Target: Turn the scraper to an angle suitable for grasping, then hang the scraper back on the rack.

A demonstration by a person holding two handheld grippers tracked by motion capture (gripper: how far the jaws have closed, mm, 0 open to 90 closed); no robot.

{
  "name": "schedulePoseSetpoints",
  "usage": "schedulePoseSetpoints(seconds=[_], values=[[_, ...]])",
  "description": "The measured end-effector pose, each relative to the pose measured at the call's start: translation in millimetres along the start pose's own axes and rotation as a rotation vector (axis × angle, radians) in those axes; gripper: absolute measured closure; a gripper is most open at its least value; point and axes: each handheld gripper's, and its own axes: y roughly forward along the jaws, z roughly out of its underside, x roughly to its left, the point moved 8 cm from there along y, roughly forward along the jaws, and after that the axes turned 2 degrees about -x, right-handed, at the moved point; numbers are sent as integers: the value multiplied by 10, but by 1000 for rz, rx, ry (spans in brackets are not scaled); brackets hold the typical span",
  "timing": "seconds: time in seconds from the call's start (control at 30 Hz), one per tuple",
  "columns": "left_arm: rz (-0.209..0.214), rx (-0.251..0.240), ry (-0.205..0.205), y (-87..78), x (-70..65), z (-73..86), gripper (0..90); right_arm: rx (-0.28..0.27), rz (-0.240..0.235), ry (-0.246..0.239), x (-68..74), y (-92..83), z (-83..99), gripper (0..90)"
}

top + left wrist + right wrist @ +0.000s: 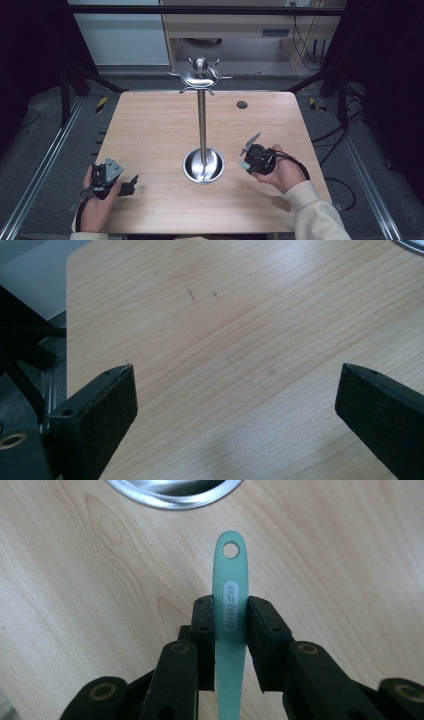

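A steel stand [201,120] rises from a round dish base [216,169] at mid-table, with a crown of hooks [201,75] on top. My right gripper [247,161] hovers just right of the base, shut on a flat teal utensil handle [230,580]. The handle has a hole at its tip, which points toward the base rim [170,495], and its teal end [244,165] sticks out past the jaws. The other end of the utensil is hidden. My left gripper [133,183] rests at the front left of the table [150,125], jaws wide apart over bare wood [235,385].
A small dark round grommet [242,105] sits in the tabletop at the back right. Black frame posts and rails flank the table on both sides. A wooden cabinet [240,25] stands behind the far edge.
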Motion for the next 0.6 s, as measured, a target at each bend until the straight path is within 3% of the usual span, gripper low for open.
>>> schedulePoseSetpoints(seconds=[0.2,0.23,0.27,0.3,0.33,0.47,0.5,0.6], values=[[-3,3,-2,-4,-3,6,31,-81,4,22,-58,-276,-50,743],[-2,3,-4,-5,-3,9,31,-102,2,30,-66,-333,-62,744],[-2,4,-5,-5,-1,13,31,-158,-6,40,-87,-470,-100,743],[-2,5,-7,-7,2,16,31,-158,-6,40,-87,-470,-100,743],[-2,3,-10,-8,7,17,31,-212,-7,52,-106,-589,-146,743],[-5,-4,-14,-14,21,7,31,-270,-7,58,-123,-731,-208,743],[-5,-2,-11,-14,19,9,31,-318,-9,61,-113,-822,-263,743],[-3,-2,-10,-16,13,9,31,-351,-17,59,-99,-889,-303,743]])
